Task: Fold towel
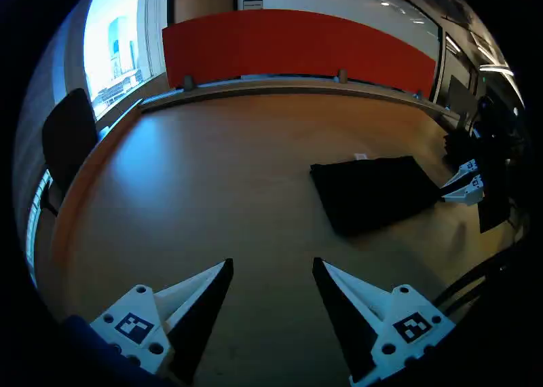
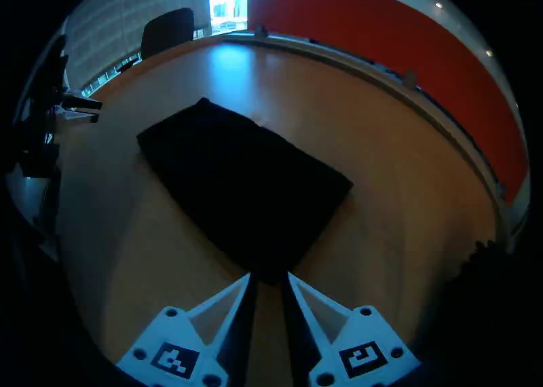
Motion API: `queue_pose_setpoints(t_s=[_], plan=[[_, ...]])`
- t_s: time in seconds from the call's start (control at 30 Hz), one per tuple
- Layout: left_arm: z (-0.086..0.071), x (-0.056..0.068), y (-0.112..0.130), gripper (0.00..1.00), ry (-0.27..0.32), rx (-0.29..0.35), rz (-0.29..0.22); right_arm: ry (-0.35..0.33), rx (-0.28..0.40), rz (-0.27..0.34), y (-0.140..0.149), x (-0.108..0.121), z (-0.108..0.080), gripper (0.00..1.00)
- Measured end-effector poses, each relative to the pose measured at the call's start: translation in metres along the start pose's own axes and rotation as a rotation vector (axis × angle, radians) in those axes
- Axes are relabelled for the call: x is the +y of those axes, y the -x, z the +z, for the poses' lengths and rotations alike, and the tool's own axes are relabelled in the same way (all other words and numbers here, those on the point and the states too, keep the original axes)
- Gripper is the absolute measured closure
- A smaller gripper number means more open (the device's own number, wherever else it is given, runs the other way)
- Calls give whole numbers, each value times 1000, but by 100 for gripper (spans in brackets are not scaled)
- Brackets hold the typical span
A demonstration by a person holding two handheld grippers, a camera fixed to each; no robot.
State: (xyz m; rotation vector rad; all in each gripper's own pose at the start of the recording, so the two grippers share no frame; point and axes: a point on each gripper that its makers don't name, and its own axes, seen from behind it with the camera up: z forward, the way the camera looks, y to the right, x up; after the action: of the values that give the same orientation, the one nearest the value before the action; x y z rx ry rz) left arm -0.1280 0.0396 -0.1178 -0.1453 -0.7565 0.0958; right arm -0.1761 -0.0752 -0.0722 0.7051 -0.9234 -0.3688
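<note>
1. Surface (image 1: pixel 224 183): broad wooden top, smooth, with a red partition (image 1: pixel 298 44) along its far edge.
2. Towel (image 2: pixel 244 183): black. It lay flat on the surface as a neat rectangle, possibly already doubled.
   - In the left gripper view it sat well off to the right.
   - Judged light, limp and thin, with no stiffness of its own. It was likely to sag when lifted and to drag a little on the wood.
   - Best hold: the corners, ideally both corners of one short side so the fold comes over evenly.
3. Left hand-held gripper (image 1: pixel 271 261): fingers spread wide with nothing between them, over bare wood and well apart from the towel.
4. Right hand-held gripper (image 2: pixel 268 278): fingers drawn narrow, with the towel's nearest corner between the tips. Could not tell whether the pads pressed the cloth.
</note>
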Motion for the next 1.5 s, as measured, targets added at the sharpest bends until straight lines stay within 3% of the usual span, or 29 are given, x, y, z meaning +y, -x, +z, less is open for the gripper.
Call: queue_pose_setpoints(t_s=[0.13, 0.23, 0.7, 1.27, 1.5], plan=[[-1, -2, 0, 14, -2, 0, -2, 5, -4, 5, 1, 0, 1, 92], [-2, -3, 0, 14, -3, 1, -2, 4, -6, 12, 1, -1, 2, 95], [-4, -4, 1, 14, 1, -1, 0, 24, 28, -3, -15, -1, -6, 95], [-10, -9, 6, 14, -12, -1, -14, 56, 167, -88, -91, -4, -33, 95], [-12, -11, 6, 14, -16, 2, -26, 52, 189, -115, -109, -7, -34, 96]])
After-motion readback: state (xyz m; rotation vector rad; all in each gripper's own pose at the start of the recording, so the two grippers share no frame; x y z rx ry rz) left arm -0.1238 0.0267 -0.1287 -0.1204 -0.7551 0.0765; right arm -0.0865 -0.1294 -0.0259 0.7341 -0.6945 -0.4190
